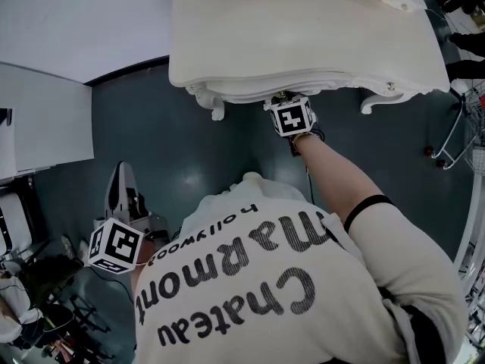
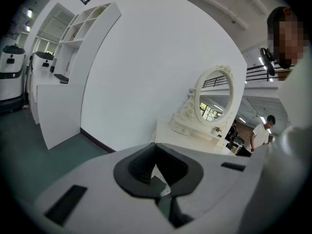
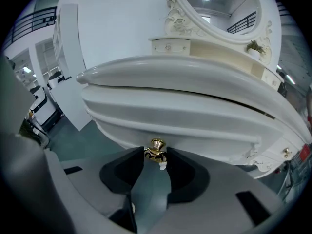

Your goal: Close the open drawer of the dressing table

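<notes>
The white dressing table fills the top of the head view. Along its curved front runs the drawer front, with a thin dark seam showing to its right. A small gold knob sticks out of the drawer front. My right gripper is shut on this knob, one dark pad on each side of it. From above, the right gripper reaches under the table's front edge. My left gripper hangs low at the left over the floor, far from the table. The left gripper is shut on nothing.
A white cabinet stands at the left and a wire cart at the right edge. The left gripper view shows the table's oval mirror, a white shelf unit and a person far behind.
</notes>
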`<state>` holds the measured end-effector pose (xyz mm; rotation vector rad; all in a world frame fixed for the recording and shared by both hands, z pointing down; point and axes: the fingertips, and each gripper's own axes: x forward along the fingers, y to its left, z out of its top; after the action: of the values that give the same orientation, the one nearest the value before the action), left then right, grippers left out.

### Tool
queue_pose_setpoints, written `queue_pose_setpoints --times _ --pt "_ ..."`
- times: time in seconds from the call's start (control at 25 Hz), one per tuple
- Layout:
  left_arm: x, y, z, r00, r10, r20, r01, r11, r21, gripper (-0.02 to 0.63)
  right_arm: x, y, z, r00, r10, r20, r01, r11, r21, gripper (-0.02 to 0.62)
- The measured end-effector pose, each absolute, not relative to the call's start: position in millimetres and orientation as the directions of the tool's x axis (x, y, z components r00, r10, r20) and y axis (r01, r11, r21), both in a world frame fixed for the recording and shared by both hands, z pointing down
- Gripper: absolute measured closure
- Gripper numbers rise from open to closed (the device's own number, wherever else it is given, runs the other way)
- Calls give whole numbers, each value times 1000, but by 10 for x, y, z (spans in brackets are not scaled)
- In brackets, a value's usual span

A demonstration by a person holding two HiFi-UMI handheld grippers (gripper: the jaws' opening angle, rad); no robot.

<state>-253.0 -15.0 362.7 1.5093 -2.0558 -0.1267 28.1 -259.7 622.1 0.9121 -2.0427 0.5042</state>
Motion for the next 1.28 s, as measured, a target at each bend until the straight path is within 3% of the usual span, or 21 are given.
queue_pose_setpoints --times 1.28 --pt "-2429 -291 3655 -196 -892 407 -840 367 400 598 231 -2746 6238 -419 -379 825 -703 710 -30 436"
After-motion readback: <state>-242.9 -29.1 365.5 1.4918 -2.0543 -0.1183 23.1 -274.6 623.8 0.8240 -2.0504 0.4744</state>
